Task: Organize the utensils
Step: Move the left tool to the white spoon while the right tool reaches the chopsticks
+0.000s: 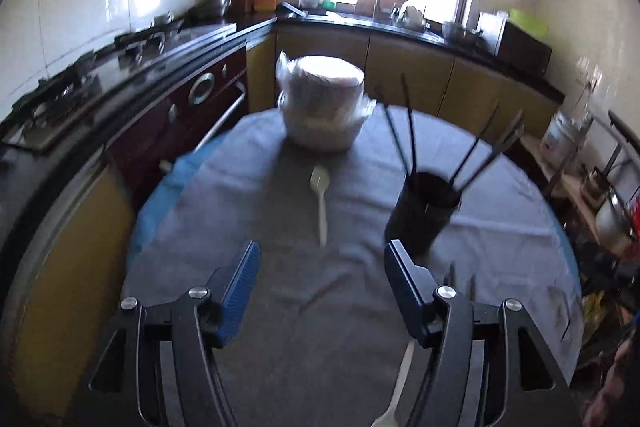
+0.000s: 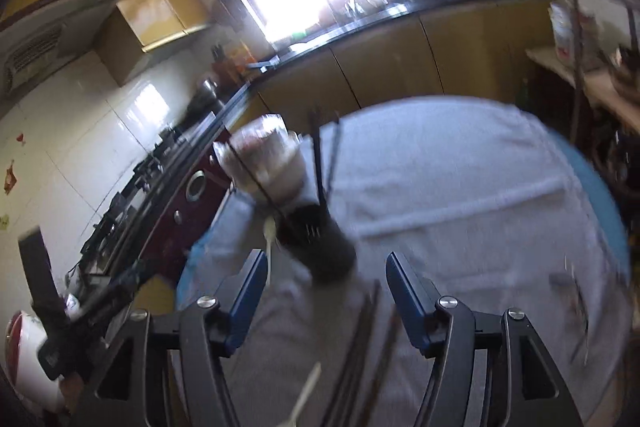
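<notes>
Left gripper (image 1: pixel 322 267) wide open, empty. Right gripper (image 2: pixel 326 277) same, over what look like dark sticks (image 2: pixel 370 339), blurred. White spoon (image 1: pixel 321 203) flat on cloth, left of black cup (image 1: pixel 424 215) holding utensils.

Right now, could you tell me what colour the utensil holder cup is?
Black; the utensil holder cup shows best in the left wrist view.

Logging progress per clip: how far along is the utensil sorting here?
Partly done. Several dark utensils already stand in the black holder. Nothing is in hand: the left claw and right claw are both open. Left on the grey cloth: a white spoon, a second white utensil near the front edge, and loose dark sticks.
</notes>
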`<state>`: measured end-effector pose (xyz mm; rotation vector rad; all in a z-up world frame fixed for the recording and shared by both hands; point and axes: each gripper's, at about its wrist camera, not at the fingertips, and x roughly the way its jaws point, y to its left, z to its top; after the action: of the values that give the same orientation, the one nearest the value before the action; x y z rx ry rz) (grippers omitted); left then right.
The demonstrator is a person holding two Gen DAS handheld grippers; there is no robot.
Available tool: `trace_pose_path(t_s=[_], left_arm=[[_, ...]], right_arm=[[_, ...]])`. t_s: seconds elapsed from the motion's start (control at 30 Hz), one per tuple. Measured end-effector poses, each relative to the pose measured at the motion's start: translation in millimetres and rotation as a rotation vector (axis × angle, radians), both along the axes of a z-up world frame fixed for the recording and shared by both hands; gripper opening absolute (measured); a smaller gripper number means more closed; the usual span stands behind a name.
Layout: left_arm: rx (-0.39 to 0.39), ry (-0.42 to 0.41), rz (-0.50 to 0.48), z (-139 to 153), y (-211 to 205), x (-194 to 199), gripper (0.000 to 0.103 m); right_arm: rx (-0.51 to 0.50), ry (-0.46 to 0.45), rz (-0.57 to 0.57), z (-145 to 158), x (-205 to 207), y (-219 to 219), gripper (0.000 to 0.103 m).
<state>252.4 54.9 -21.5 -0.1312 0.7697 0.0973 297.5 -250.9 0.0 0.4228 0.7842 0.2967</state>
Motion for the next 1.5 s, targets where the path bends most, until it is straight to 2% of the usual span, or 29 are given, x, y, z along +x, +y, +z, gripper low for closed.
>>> trace_pose_path(t_s=[0.13,0.2,0.3,0.4,0.47,0.53,0.57,0.7,0.9,1.0,1.07,1.13,1.2,1.3,1.37,1.43,1.5], left_arm=[[0.018,0.076,-0.03,-33,-9,-29,0.066],[0.01,0.116,-0.054,-46,-15,-36,0.066],[0.029,0.151,-0.096,-57,-27,-39,0.066],[0.053,0.182,-0.136,-67,-40,-38,0.066],[0.037,0.208,-0.155,-75,-43,-35,0.066],[0.02,0.232,-0.162,-80,-45,-30,0.065],[0.014,0.239,-0.164,-82,-46,-28,0.065],[-0.005,0.269,-0.19,-91,-53,-14,0.065],[0.024,0.325,-0.261,-114,-79,5,0.062],[0.056,0.36,-0.287,-130,-93,12,0.056],[0.09,0.398,-0.3,-143,-101,16,0.045],[0.111,0.373,-0.309,-143,-106,15,0.045],[0.124,0.382,-0.315,-143,-108,17,0.044],[0.118,0.402,-0.333,-141,-108,21,0.038],[0.118,0.412,-0.326,-140,-104,22,0.025],[0.114,0.418,-0.309,-139,-96,23,0.016],[0.102,0.422,-0.293,-140,-90,23,0.016]], right_arm=[[-0.009,0.075,-0.014,-32,-20,-10,0.063],[-0.033,0.114,-0.02,-48,-24,-11,0.053],[-0.008,0.171,-0.006,-64,-22,-13,0.048],[0.029,0.213,-0.002,-75,-17,-14,0.046],[0.043,0.232,0.003,-80,-14,-14,0.046],[0.039,0.249,0.002,-84,-10,-12,0.044],[0.038,0.257,0.004,-85,-8,-12,0.039],[0.024,0.285,0.006,-93,7,-10,0.038],[0.008,0.334,0.009,-111,34,-8,0.038],[0.009,0.373,0.005,-124,52,-9,0.032],[-0.003,0.405,0.0,-135,67,-7,0.027],[-0.023,0.431,-0.009,-143,78,-4,0.026],[-0.029,0.443,-0.001,-149,90,1,0.026],[-0.053,0.46,0.007,-155,102,8,0.025],[-0.074,0.48,0.008,-161,111,12,0.022],[-0.102,0.481,0.0,-160,113,14,0.018],[-0.132,0.492,0.001,-160,114,18,0.016]])
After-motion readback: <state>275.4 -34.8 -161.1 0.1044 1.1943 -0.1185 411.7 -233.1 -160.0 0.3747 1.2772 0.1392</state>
